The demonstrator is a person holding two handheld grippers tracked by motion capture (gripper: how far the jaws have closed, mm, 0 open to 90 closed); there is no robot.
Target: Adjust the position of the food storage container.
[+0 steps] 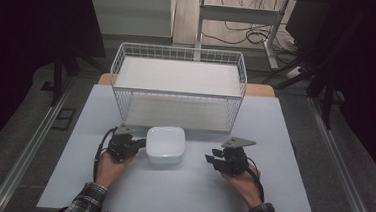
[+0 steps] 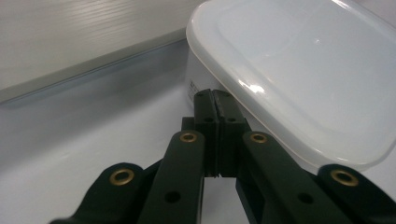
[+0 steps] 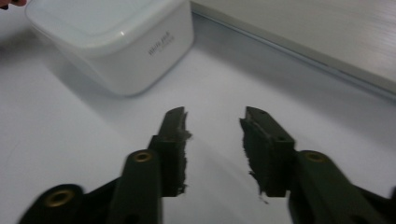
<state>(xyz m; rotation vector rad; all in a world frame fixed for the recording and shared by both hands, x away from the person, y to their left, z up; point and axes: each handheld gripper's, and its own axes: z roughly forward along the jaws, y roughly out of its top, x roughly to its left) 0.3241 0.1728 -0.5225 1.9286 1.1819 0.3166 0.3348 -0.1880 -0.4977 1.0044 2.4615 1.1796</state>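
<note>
The lidded white container is nudged by the clenched left gripper, its closed tips pressed against the wall. The right gripper is kept apart, jaws parted and empty, seemingly ready to brace the opposite side.

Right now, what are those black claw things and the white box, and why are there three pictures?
A person sits at a table and holds a gripper tool in each hand. Each tool has two black jaws that pinch. One picture looks down from above. The other two come from small cameras riding on the tools, looking along their jaws. On the table lies a white box with its lid on, and behind it stands a wire basket. The left gripper has its jaws shut, with the tips right against the box's side. The right gripper is apart from the box, jaws parted with nothing between them. Nothing is held.
</note>
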